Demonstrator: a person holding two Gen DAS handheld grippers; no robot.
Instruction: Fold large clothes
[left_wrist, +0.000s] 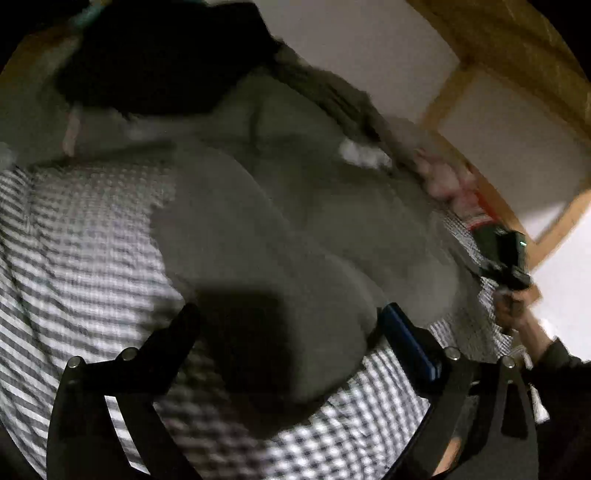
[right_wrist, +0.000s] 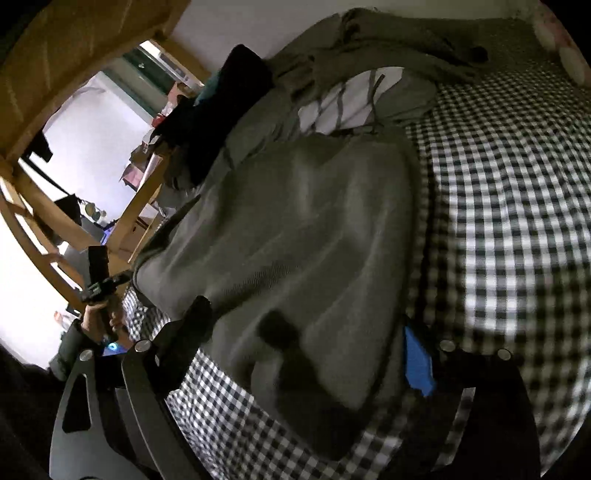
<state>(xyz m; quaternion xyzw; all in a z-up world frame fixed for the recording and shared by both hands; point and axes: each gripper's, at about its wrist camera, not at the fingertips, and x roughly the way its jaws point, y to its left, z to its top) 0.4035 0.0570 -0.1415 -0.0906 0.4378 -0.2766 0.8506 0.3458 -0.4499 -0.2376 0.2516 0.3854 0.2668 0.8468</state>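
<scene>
Both grippers over the grey garment (right_wrist: 295, 229) on the checked bed sheet (right_wrist: 517, 184).
Left gripper (left_wrist: 291, 328) and right gripper (right_wrist: 310, 328) stand wide apart, fabric bunched between the fingers.

You have bed with black-and-white checked sheet (right_wrist: 509, 192) as work surface. Large grey-green garment (right_wrist: 295, 229) lies spread on it before you. Crumpled grey-green bedding (right_wrist: 402, 55) and black cloth pile (right_wrist: 229, 107) sit at far end.
</scene>
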